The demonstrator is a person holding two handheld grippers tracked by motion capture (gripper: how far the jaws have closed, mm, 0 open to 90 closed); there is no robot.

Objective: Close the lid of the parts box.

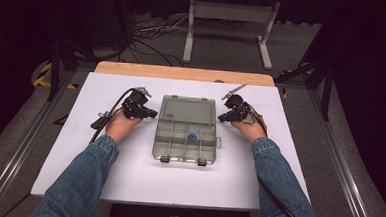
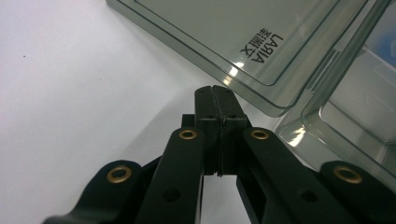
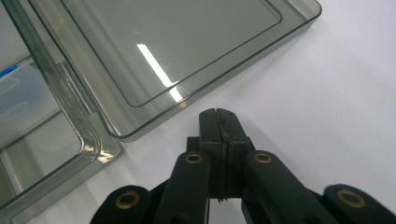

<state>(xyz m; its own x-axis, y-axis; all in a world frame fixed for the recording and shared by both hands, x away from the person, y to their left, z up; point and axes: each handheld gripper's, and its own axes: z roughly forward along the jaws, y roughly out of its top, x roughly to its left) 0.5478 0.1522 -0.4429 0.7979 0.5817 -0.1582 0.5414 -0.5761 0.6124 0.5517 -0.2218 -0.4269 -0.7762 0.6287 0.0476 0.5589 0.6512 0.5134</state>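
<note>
Smoky transparent plastic compartment box [image 1: 186, 129] centred on white bench [image 1: 102, 179], lid [image 1: 188, 109] flat open. Left gripper [image 1: 150, 113] and right gripper [image 1: 223, 118] clamped empty beside lid corners. Likely lid closing: lift both corners evenly, avoid sliding box.

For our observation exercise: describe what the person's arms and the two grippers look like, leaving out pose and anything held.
Both arms wear blue denim sleeves with buttoned cuffs. The left gripper and right gripper are black, each with two flat jaws on hinged links fixed by brass-coloured rivets. A black cable trails from each, and a grey three-cornered plate sits on top of each one.
</note>
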